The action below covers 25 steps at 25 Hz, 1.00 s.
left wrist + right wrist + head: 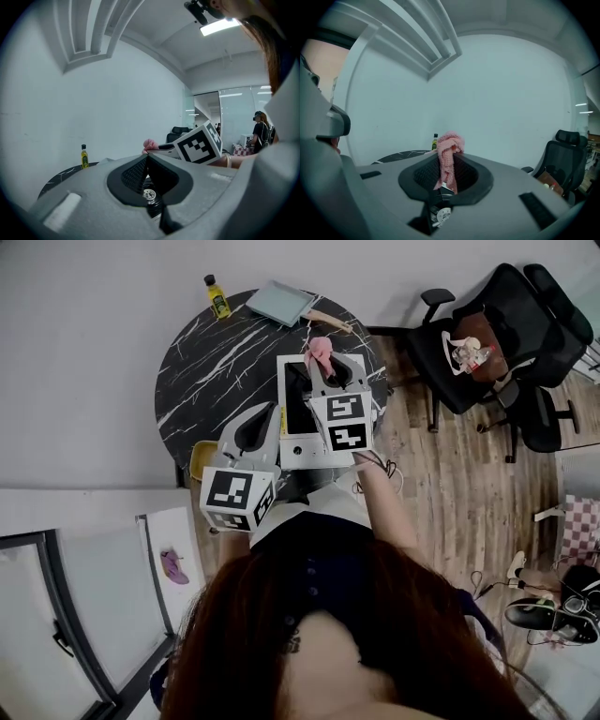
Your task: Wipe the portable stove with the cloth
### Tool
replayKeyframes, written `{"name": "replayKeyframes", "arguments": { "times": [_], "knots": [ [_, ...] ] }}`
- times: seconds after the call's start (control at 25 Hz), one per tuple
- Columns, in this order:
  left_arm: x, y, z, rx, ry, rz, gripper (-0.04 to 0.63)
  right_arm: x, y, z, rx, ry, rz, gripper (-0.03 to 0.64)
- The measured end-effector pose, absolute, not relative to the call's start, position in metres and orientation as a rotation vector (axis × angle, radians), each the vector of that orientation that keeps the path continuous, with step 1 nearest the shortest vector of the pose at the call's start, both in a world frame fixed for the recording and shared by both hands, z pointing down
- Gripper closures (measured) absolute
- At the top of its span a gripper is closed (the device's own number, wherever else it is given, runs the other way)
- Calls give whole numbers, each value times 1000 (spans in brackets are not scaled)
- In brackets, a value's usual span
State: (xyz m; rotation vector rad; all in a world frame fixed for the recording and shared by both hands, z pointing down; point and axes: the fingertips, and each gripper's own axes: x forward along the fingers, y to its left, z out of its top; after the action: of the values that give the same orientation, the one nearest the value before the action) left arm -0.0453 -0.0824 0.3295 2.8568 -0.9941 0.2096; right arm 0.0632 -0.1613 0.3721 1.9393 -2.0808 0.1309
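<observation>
Head view: stove (302,448) sits on bench (206,371), near edge. Right tool (330,364) clamps pink cloth (319,351) over stove's far end. Left tool (253,430) jaws together, empty, beside stove's left.

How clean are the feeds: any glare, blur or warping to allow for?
Head view: evenly lit, sharp, edges bowed; cloth by the portable stove reads clearly. Left gripper view: ceiling light flares top right, corners black. Right gripper view: dimmer, bluish, slightly soft, yet the cloth in the right gripper is plain.
</observation>
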Motion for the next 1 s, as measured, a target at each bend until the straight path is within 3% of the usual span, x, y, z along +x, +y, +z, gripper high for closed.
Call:
{"name": "replayKeyframes", "arguments": {
  "times": [1.0],
  "knots": [
    [-78,-51,333,2934,-936,182,584,47,-56,332,2170,-2066,40,555]
  ]
}}
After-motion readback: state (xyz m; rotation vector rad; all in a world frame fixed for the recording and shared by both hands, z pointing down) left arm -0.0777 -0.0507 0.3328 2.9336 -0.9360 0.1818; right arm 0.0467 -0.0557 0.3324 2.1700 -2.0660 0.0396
